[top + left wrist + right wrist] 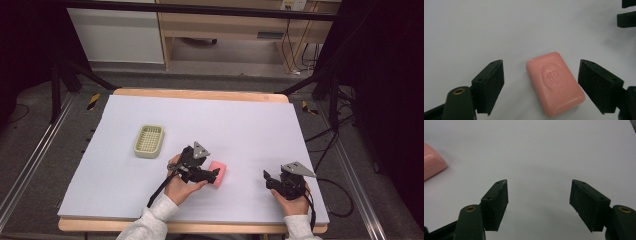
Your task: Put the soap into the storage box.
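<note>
The left gripper (541, 82) stands released astride the pink soap (555, 82), ungrasped; lifting remains, likely toward the soap dish (149, 141).

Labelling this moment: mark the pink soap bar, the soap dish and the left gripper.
pink soap bar (554, 83), left gripper view, on its embossed top face.
soap dish (149, 141), high view, on its slotted inner grid.
left gripper (541, 83), left gripper view, midway between its open jaws.

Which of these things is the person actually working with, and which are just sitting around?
In use:
- pink soap bar, lying between the open left gripper

Just lying about:
- pale green soap dish, off to the left
- right gripper, open over bare table
</note>
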